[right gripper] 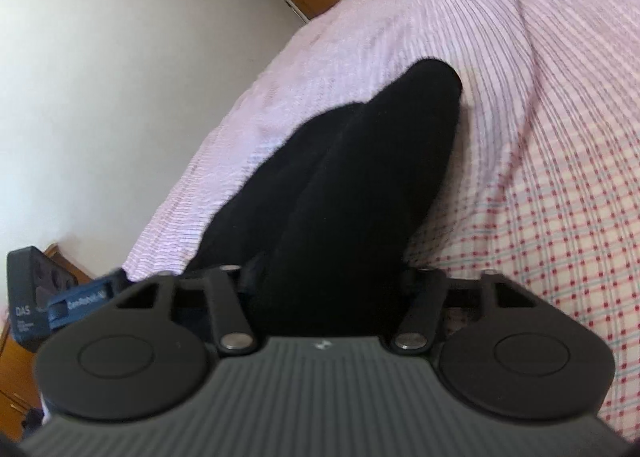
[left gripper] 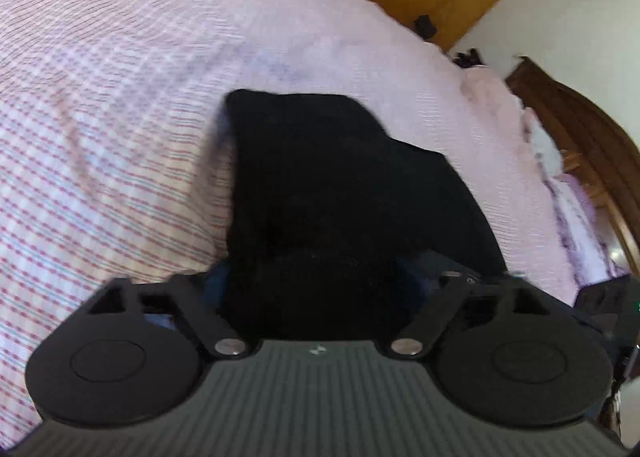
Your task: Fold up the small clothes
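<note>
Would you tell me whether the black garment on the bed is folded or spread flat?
Folded, or at least doubled: on the checked bedsheet the black garment shows layered edges, and the right wrist view shows two lobes side by side.

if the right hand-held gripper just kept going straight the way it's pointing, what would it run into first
Most likely the black garment, which already lies between its fingers and stretches ahead. Beyond that comes the pink checked bedcover. The fingertips are hidden by the cloth, so depth is uncertain.

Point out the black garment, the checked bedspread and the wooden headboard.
black garment [left gripper: 320, 177]: left wrist view, middle of the dark cloth.
checked bedspread [right gripper: 540, 177]: right wrist view, bare stretch right of the garment.
wooden headboard [left gripper: 592, 145]: left wrist view, curved top rail.
</note>
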`<state>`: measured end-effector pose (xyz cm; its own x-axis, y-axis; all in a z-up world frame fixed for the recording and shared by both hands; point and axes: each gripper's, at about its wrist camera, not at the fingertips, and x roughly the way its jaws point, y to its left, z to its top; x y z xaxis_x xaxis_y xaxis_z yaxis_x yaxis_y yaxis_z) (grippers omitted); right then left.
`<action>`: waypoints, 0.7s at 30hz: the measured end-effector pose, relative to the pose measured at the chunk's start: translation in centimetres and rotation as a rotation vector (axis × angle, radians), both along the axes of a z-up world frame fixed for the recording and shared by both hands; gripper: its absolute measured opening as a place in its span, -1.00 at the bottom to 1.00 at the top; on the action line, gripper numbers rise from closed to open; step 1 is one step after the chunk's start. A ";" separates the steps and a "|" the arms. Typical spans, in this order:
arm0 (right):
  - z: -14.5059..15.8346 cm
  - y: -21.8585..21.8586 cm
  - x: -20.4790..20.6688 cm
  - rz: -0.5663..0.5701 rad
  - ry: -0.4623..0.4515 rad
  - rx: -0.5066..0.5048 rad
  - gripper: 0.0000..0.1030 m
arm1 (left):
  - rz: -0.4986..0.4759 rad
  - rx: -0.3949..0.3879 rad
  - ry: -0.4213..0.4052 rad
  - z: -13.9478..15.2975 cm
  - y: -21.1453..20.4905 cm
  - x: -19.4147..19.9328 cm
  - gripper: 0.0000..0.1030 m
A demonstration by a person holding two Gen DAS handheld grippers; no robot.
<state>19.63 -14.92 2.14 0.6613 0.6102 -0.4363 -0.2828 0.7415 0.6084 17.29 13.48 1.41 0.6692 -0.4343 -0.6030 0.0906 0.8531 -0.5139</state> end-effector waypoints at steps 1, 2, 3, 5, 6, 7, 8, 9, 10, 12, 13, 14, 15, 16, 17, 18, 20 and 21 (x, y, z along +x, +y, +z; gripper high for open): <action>0.3 -0.1 -0.2 0.002 -0.009 0.005 -0.18 | -0.010 -0.007 -0.004 0.1 -0.2 -0.2 0.19; 0.6 -0.3 -0.3 0.001 -0.012 0.020 -0.21 | -0.015 -0.023 -0.003 0.2 -0.2 -0.2 0.06; 0.9 -0.5 -0.5 -0.003 -0.012 0.039 -0.23 | -0.008 -0.039 0.000 0.2 -0.1 -0.4 0.02; 1.7 -0.8 -1.0 -0.005 -0.012 0.071 -0.26 | 0.002 -0.065 -0.004 0.7 0.0 -1.0 -0.10; 2.2 -1.0 -1.3 -0.001 -0.016 0.083 -0.27 | 0.003 -0.073 -0.010 1.0 0.1 -1.3 -0.11; 2.6 -1.1 -1.5 0.005 -0.021 0.094 -0.28 | 0.002 -0.078 -0.015 1.4 -0.1 -1.7 -0.12; 3.1 -1.2 -1.7 0.014 -0.024 0.104 -0.28 | 0.000 -0.083 -0.019 1.7 -0.2 -2.2 -0.12; 3.7 -1.3 -2.2 0.020 -0.033 0.101 -0.28 | -0.004 -0.087 -0.022 2.1 -0.4 -3.1 -0.12; 4.0 -1.4 -2.5 0.024 -0.042 0.089 -0.28 | -0.007 -0.091 -0.021 2.5 -0.7 -3.7 -0.12; 4.9 -1.8 -3.6 0.031 -0.054 0.067 -0.28 | -0.015 -0.106 -0.028 3.2 -1.3 -5.0 -0.12; 5.1 -2.2 -4.3 0.035 -0.055 0.062 -0.28 | -0.021 -0.117 -0.032 3.5 -1.8 -5.8 -0.12; 5.4 -2.6 -4.8 0.039 -0.054 0.061 -0.28 | -0.028 -0.128 -0.039 3.8 -2.2 -6.7 -0.12; 5.6 -3.1 -5.4 0.043 -0.051 0.064 -0.28 | -0.035 -0.133 -0.048 4.1 -2.8 -7.6 -0.12; 5.8 -3.6 -6.0 0.045 -0.051 0.066 -0.28 | -0.044 -0.135 -0.057 4.5 -3.3 -8.3 -0.12; 6.0 -3.9 -6.5 0.044 -0.051 0.065 -0.28 | -0.054 -0.139 -0.065 4.9 -3.9 -9.1 -0.12; 6.3 -4.5 -7.3 0.041 -0.055 0.065 -0.28 | -0.066 -0.145 -0.070 5.2 -4.4 -9.9 -0.12; 6.7 -5.7 -8.8 0.031 -0.062 0.065 -0.28 | -0.093 -0.150 -0.070 5.5 -5.7 -11.4 -0.12; 6.9 -6.4 -9.6 0.022 -0.065 0.062 -0.28 | -0.108 -0.145 -0.068 5.6 -6.5 -12.2 -0.12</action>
